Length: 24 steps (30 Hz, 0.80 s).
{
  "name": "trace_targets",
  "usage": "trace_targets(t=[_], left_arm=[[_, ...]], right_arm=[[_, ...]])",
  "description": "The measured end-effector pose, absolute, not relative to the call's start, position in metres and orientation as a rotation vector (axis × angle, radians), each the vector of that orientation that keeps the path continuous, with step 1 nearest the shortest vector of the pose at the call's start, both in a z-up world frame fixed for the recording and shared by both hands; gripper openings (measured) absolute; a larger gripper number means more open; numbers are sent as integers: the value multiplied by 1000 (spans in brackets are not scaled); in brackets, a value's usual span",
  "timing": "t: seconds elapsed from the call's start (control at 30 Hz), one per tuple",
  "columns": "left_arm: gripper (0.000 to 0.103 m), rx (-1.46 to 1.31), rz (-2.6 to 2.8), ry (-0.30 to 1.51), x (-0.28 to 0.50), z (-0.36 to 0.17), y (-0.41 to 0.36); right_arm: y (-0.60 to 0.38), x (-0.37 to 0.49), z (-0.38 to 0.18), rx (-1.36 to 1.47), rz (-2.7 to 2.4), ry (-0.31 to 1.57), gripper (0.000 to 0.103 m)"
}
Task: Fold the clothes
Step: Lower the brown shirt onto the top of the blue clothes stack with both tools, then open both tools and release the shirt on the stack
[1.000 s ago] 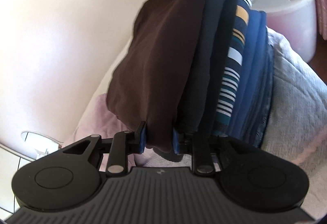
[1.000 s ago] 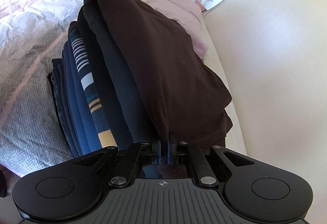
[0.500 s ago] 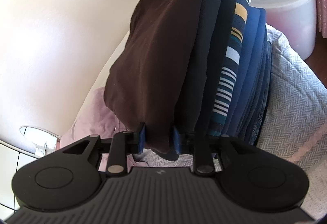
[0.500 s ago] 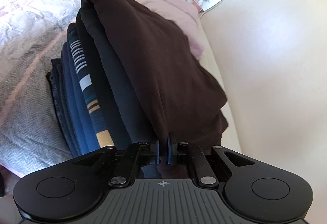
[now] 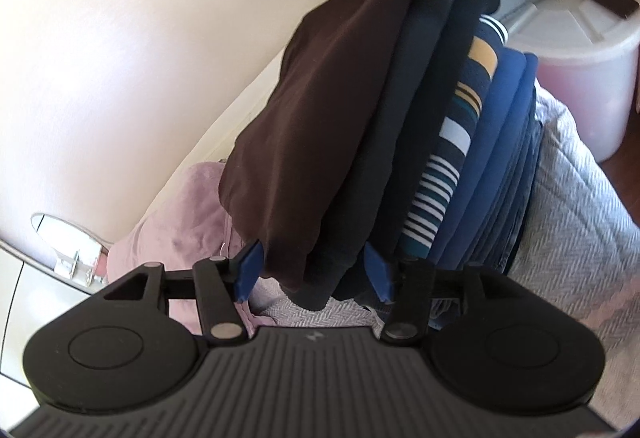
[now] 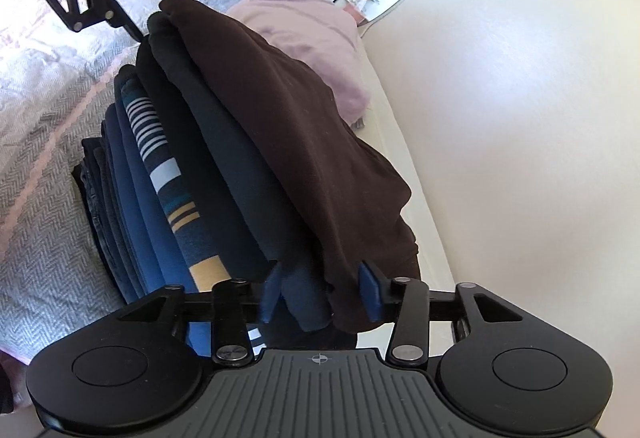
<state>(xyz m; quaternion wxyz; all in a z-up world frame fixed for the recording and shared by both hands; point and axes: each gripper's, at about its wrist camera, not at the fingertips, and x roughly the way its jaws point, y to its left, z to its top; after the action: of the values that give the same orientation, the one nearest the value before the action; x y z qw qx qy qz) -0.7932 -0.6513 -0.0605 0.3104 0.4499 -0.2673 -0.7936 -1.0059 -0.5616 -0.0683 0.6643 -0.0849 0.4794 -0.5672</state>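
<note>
Releasing: both grippers have just been opening.
Left gripper: apart, brown garment loose between.
Right gripper: apart, same.
Risk: near hem overhangs pile; withdrawing could snag it.

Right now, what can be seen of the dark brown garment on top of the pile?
The dark brown garment is soft knit-looking cloth, folded, lying topmost on the pile of folded clothes. Its ends hang between the pads of the left gripper and right gripper, whose jaws have just been opening and no longer pinch it.
</note>
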Motion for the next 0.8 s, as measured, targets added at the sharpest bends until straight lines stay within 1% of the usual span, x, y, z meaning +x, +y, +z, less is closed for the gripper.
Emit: trace_targets(t=[0.2, 0.23, 0.27, 0.33, 0.37, 0.5, 0.57, 0.63, 0.7, 0.8], left_arm=[[58, 1112, -2099, -567, -783, -61, -631], [58, 1099, -2100, -530, -781, -61, -627], [59, 1086, -2104, -487, -777, -61, -623], [61, 1055, -2107, -392, -770, -60, -615], [64, 1036, -2110, -348, -765, -59, -610], [67, 970, -2119, -209, -743, -58, -585], [68, 940, -2129, -157, -729, -57, -569], [71, 908, -2145, -106, -713, -53, -550], [82, 874, -2157, -85, -695, -48, -528], [88, 842, -2171, -59, -668, -45, -495]], right_arm=[[-540, -998, -67, -127, -1313, 1019, 47], [-535, -996, -69, -101, -1322, 1002, 49], [-530, -995, -71, -66, -1335, 985, 53], [-519, -992, -72, 13, -1366, 947, 60], [-513, -989, -73, 57, -1385, 926, 61], [-481, -976, -70, 225, -1472, 834, 62], [-455, -965, -65, 304, -1533, 748, 63], [-428, -950, -63, 394, -1602, 659, 65], [-400, -933, -62, 485, -1669, 575, 66], [-360, -899, -58, 612, -1747, 444, 68]])
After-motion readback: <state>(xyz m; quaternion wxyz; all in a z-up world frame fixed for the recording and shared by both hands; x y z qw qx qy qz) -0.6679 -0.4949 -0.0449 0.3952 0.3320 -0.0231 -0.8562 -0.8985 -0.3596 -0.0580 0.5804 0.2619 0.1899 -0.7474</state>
